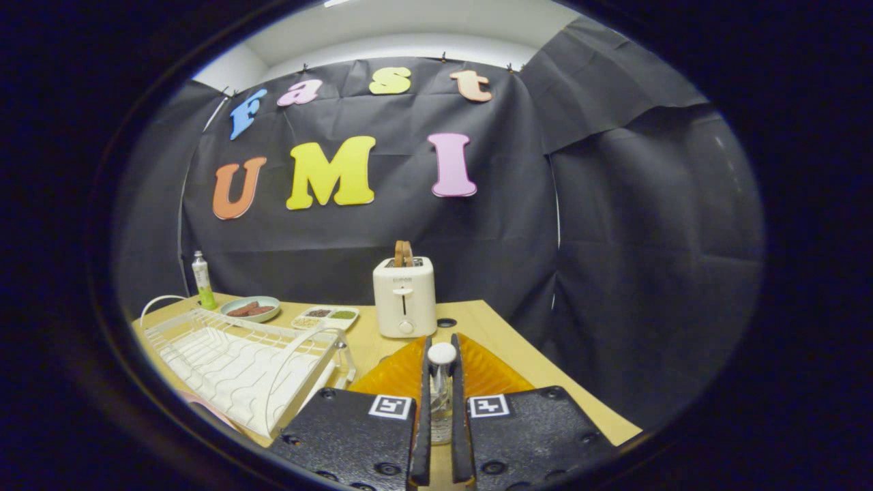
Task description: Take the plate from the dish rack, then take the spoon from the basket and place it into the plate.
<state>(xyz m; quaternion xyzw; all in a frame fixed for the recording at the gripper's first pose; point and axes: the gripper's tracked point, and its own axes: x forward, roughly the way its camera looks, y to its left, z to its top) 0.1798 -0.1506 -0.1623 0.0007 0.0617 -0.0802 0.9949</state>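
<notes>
Black cloth on the far and right walls, pale ceiling above; light wooden table (477, 327) below.

Gripper (440, 354) low over the near edge of the table, fingers (425, 382) drawn close together, narrow gap between. In that gap a small clear object with a round white top (441, 353) — possibly the spoon's end, possibly a small bottle; cannot tell which, nor whether both fingers actually press on it.

Orange ribbed plate (399, 375) flat on the table directly under and just beyond the fingers, spreading to both sides of them.

White wire dish rack (239, 361) to the left, near, slots bare. Pink edge of something (204, 408) at the rack's near corner, too little visible to identify.

Farther back: white toaster (404, 296) in line with the fingers, brown slices standing up from its slot. Small dark round hole (446, 322) in the tabletop just right of it. Left of the toaster, a divided tray (326, 316) with small portions, then a pale green bowl (250, 309) with brown pieces, then an upright tube (202, 279) against the far wall.
</notes>
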